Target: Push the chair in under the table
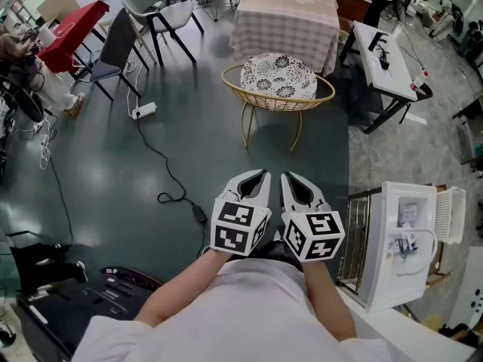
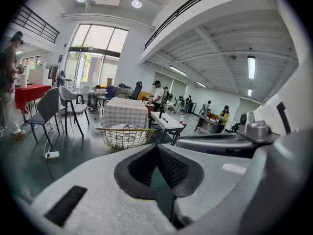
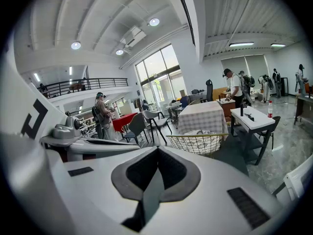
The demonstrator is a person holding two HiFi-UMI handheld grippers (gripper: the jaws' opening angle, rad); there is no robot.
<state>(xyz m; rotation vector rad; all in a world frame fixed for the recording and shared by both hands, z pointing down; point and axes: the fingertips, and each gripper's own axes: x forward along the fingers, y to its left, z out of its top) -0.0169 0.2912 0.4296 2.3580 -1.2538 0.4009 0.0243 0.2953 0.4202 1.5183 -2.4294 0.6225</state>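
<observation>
Head view: a glossy dark grey-green floor (image 1: pixel 151 164) fills most of the room and gives way on the right to pale speckled flooring (image 1: pixel 392 157). The gold wire-basket chair (image 1: pixel 276 104), with a black-and-white patterned cushion (image 1: pixel 278 75), stands on the dark floor just in front of the square table draped in a pale checked cloth (image 1: pixel 287 13), not under it and well ahead of both grippers. A white power strip (image 1: pixel 143 111) trails a black cable (image 1: pixel 170 176) across the floor. At left are a red-covered table (image 1: pixel 72 25) and a grey chair (image 1: pixel 113 47); at right is a narrow white table (image 1: pixel 385 55). Tall windows (image 2: pixel 95 58) light the far wall.

The left gripper (image 1: pixel 263 175) and right gripper (image 1: pixel 287 178) sit side by side, each with its jaws closed together on nothing. Their marker cubes carry black-and-white square patterns. The label on the white unit (image 1: pixel 407 240) at lower right is too small to read.
</observation>
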